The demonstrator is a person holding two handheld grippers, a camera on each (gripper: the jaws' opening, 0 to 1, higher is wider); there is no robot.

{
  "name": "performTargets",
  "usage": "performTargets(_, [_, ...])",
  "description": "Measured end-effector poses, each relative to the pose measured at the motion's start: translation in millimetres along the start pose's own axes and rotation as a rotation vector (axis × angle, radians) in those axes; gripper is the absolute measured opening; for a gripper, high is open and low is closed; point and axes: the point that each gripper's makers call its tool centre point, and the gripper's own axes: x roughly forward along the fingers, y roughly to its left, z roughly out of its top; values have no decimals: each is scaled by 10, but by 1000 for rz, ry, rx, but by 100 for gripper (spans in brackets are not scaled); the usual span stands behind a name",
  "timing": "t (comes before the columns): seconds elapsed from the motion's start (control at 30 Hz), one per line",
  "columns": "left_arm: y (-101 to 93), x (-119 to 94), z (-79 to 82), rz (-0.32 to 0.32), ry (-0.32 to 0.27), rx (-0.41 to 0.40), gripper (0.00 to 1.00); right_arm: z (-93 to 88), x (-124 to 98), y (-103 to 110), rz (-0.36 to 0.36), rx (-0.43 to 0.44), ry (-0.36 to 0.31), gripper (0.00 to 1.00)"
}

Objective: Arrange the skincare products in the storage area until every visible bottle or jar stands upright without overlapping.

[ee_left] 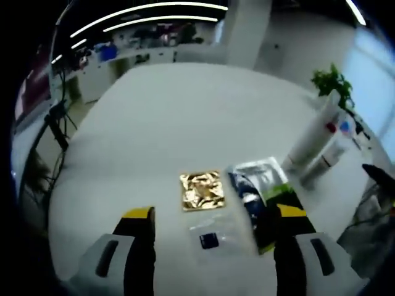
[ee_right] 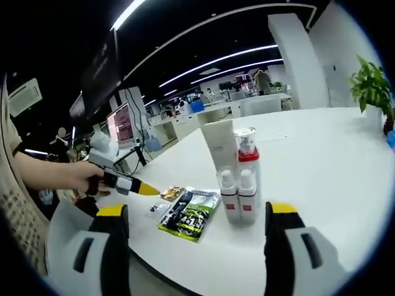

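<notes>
**Bottles up, packets flat**

Your right gripper [ee_right: 196, 222] has its jaws wide open, holding nothing. Ahead on the white worktop [ee_right: 321, 160], the tall tube [ee_right: 219, 148], the red-capped bottle [ee_right: 247, 176] and a small bottle [ee_right: 227, 196] stand up close together. Your left gripper [ee_left: 213, 237], open too, hangs over the gold packet [ee_left: 201, 190] and the green packet [ee_left: 274, 209], both lying flat.

No legible text on bottles [ee_right: 239, 185] or sachets [ee_right: 190, 214]
</notes>
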Motion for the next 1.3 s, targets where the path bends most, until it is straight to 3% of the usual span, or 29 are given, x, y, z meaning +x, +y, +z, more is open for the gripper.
performTargets(0.17, [-140,-239,-45,-76,-55,70,86,60,-54,48,-6,-34,-11,100])
performTargets(0.43, [-292,-603,-18,-173,-149,102,93,61,-83,56,-6,-21,-8,100])
performTargets(0.73, [-228,-806,-231,-168,-174,144,97,34,-90,80,-11,-38,0,100])
performTargets(0.87, [-240,-822,-141,-158,-226,176,97,22,-88,67,-19,-38,1,100])
performTargets(0.97, [-228,-776,-216,-136,-190,204,97,15,-84,57,-24,-42,2,100])
performTargets(1.3, [-214,-791,-221,-128,-187,187,97,-9,-67,78,-11,-49,14,97])
